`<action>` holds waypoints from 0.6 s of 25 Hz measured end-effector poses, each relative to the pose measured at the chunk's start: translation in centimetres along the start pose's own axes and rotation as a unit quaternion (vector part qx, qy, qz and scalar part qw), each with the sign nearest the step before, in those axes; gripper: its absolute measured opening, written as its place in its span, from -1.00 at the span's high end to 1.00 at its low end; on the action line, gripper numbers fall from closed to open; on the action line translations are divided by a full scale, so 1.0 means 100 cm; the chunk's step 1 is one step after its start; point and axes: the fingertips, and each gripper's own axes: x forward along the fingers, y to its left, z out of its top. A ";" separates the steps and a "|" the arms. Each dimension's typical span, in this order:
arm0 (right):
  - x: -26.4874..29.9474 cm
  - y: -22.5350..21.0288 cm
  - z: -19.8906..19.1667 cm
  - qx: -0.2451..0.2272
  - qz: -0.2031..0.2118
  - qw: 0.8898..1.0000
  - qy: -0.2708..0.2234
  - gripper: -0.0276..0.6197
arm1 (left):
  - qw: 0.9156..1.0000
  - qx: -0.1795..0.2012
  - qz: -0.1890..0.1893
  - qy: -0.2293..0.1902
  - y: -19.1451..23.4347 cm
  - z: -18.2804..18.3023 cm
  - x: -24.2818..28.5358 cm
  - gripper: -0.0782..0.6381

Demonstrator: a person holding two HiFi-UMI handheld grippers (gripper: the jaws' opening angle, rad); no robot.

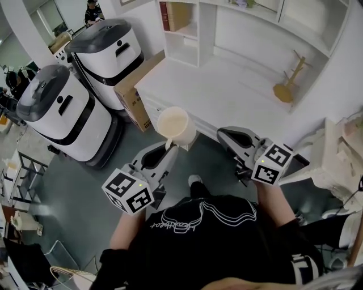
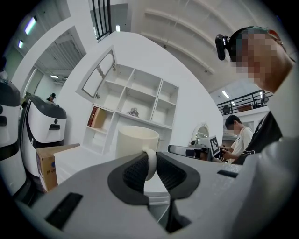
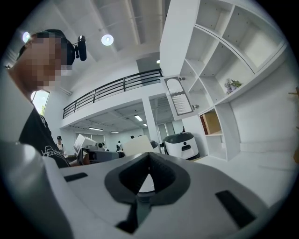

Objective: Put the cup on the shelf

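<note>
A cream cup (image 1: 174, 126) hangs upright in front of me, above the floor near the white counter (image 1: 227, 85). My left gripper (image 1: 169, 146) is shut on its handle. In the left gripper view the handle (image 2: 151, 163) is pinched between the dark pads, and the cup's body (image 2: 135, 142) rises just beyond them. The white shelf unit (image 1: 187, 34) with open cubbies (image 2: 135, 100) stands past the counter. My right gripper (image 1: 225, 135) is held level to the cup's right. Its jaw tips meet with nothing between them (image 3: 148, 158). From the right gripper view the cup (image 3: 136, 145) shows to the left.
Two white-and-black machines (image 1: 62, 113) (image 1: 108, 54) stand on the floor at the left. A cardboard box (image 1: 136, 90) leans against the counter's end. A wooden mug tree (image 1: 289, 85) stands on the counter at the right. A book (image 1: 165, 16) fills one cubby. A person (image 2: 238, 135) sits farther off.
</note>
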 end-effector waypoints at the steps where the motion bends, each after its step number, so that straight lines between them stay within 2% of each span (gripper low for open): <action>1: 0.007 -0.008 0.002 -0.001 0.004 1.000 -0.001 0.90 | 1.000 0.001 0.002 -0.001 0.008 0.003 0.006 0.63; 9: 0.071 -0.102 0.017 0.001 0.020 1.000 0.000 0.90 | 1.000 0.006 0.024 0.000 0.092 0.025 0.079 0.63; 15: 0.108 -0.179 0.042 -0.010 0.009 1.000 -0.005 0.90 | 1.000 0.024 0.012 0.002 0.145 0.058 0.151 0.63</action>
